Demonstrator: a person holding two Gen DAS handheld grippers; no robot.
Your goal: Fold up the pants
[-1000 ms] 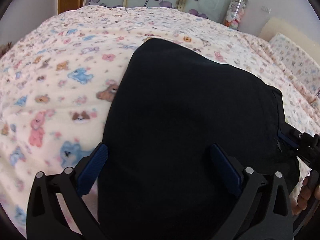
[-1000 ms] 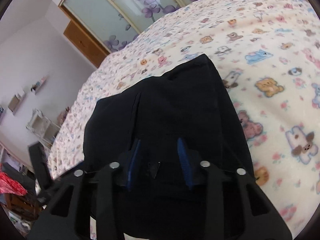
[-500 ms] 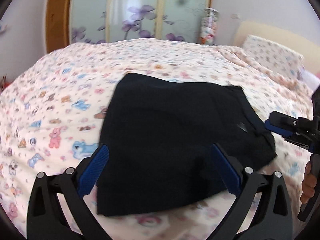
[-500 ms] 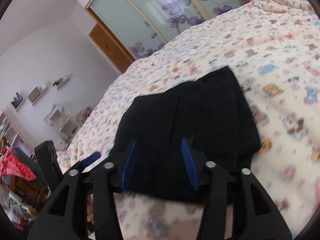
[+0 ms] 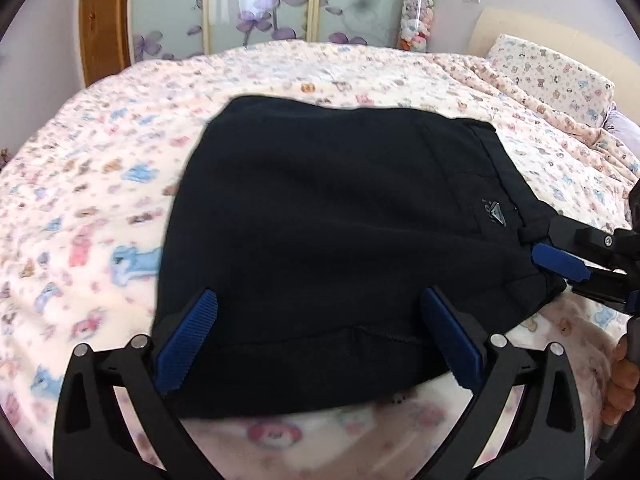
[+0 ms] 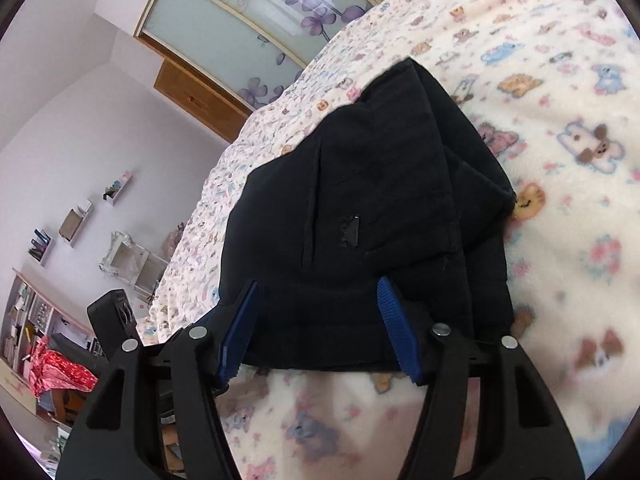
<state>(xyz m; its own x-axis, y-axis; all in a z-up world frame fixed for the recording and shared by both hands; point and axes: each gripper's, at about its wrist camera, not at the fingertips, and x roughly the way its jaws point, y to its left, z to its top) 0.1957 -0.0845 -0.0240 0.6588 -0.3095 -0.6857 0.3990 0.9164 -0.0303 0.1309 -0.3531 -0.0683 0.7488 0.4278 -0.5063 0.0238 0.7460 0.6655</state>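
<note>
Folded black pants (image 6: 384, 200) on bedspread (image 6: 560, 240); right hand-held gripper (image 6: 320, 320) jaws just opening, unclamped.

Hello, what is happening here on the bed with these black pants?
A person holds a gripper in each hand over folded black pants that lie on a bed cover printed with small animals. The left gripper has its jaws wide open, holding nothing. The right gripper has just been opening its jaws; the pants' near edge shows between them, ungripped. The fold looks finished.

We are wearing nothing visible; our left gripper (image 5: 316, 344) and right gripper (image 6: 320, 328) are showing black frames, silver screws, ribbed blue pads.
</note>
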